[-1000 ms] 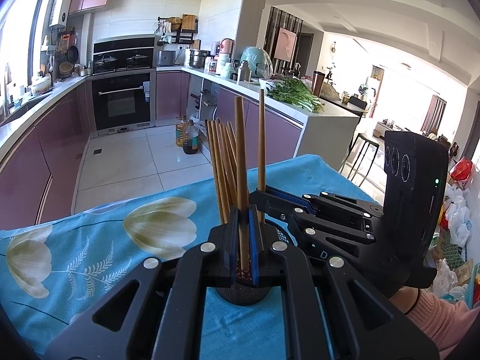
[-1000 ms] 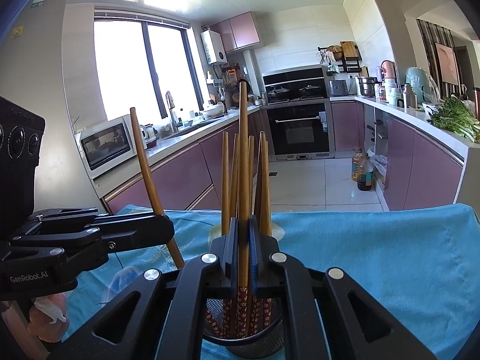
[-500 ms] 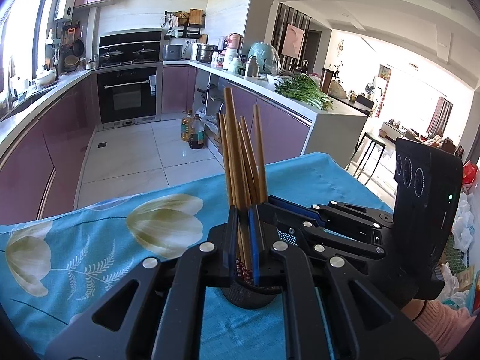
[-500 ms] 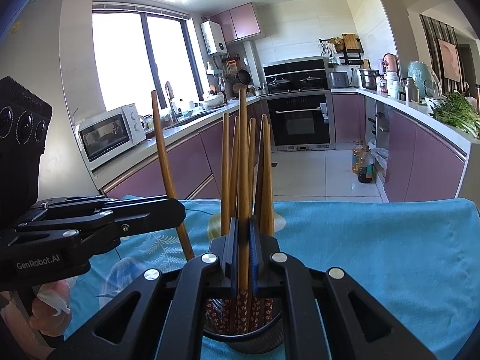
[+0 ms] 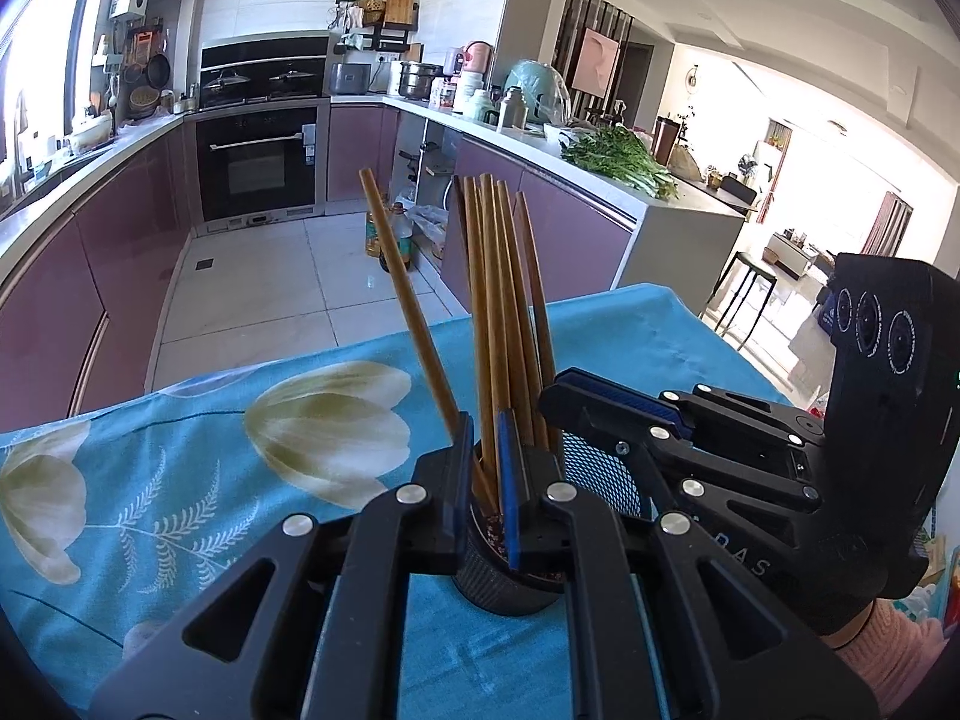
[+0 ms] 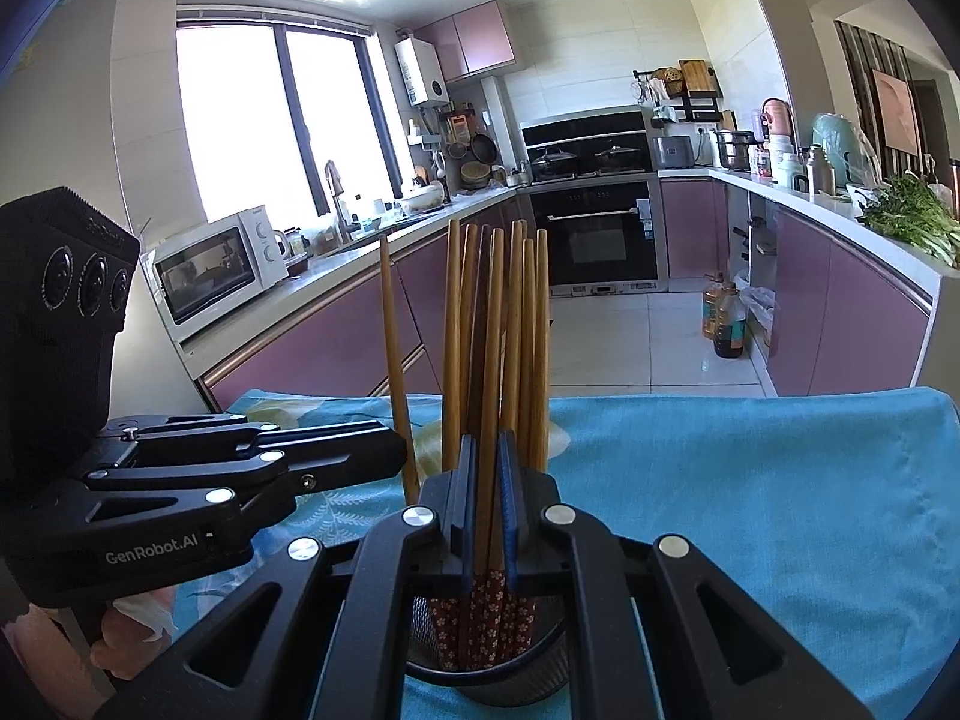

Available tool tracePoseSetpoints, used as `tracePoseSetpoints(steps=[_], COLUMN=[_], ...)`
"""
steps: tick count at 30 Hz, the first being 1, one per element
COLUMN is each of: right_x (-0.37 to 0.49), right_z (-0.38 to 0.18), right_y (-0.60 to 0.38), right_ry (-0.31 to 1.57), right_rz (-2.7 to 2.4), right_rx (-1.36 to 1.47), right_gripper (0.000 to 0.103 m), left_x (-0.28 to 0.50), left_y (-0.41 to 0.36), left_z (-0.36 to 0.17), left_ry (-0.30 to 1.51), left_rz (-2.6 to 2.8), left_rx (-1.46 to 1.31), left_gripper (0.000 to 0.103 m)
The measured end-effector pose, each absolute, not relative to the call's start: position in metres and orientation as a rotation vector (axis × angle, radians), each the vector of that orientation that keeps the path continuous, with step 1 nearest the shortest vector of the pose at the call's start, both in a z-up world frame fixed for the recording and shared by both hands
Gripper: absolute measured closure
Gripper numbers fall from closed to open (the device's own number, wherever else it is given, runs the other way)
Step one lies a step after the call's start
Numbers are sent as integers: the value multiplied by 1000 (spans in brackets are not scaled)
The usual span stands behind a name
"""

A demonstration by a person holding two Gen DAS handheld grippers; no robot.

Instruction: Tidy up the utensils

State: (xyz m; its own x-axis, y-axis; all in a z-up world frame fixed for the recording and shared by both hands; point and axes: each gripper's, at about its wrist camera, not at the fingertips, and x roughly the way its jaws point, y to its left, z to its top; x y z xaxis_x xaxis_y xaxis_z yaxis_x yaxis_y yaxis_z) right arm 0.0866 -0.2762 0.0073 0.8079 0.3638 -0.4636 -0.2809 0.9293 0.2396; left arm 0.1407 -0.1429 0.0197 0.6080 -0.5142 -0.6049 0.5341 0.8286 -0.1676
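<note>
Chopstick [image 5: 414, 324] in left claw [image 5: 485, 480] now tilted, lower

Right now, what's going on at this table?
A person works two handheld claws over a black mesh holder on the blue floral tablecloth. The left claw is shut on one slanted chopstick beside the bundle; the right claw is shut on an upright chopstick standing among those already in the holder.

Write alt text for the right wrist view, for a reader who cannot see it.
The right gripper is shut on one wooden chopstick standing in a black mesh holder with other chopsticks, on a blue floral tablecloth. At left, the left gripper holds another chopstick tilted toward the holder; a kitchen lies behind.
</note>
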Motion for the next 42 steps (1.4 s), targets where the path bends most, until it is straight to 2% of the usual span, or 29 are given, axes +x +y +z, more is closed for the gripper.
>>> tracePoseSetpoints(steps=[3,5,8,10,11,13,14,16,18,21,29,42], right_x=[84,82,76,71,68,61,57,49,41,27,3,-20], right_z=[7,7,7,8,7,7,6,6,7,7,9,8], right_y=[-276,-276,-277,-279,-279,-277,-276,-275,-271,-267,-254,-241], right_ry=[528,524,516,509,507,494,485,465,440,407,363,326], right_rz=[348,348,342,332,331,313,303,281,240,227,174,152], right_rx=[164,164,164,166,165,149,141,127,96,82,39,22], right_gripper=[95,90,76,59,56,42,38,21,12,7,7,7], left_x=[138,136,128,121,116,105,98,88,76,61,31,9], left_y=[-142,-141,-131,-123,-119,-109,-104,-97,-87,-74,-48,-34], left_z=[16,16,16,16,16,18,18,20,19,17,11,8], left_ry=[690,685,658,631,613,566,531,488,441,401,321,298], left_rz=[-613,-613,-596,-573,-561,-511,-474,-430,-372,-317,-177,-125], left_rx=[34,28,16,3,3,7,11,17,13,8,-11,-20], left_gripper=[94,89,78,66,62,37,31,17,7,6,6,6])
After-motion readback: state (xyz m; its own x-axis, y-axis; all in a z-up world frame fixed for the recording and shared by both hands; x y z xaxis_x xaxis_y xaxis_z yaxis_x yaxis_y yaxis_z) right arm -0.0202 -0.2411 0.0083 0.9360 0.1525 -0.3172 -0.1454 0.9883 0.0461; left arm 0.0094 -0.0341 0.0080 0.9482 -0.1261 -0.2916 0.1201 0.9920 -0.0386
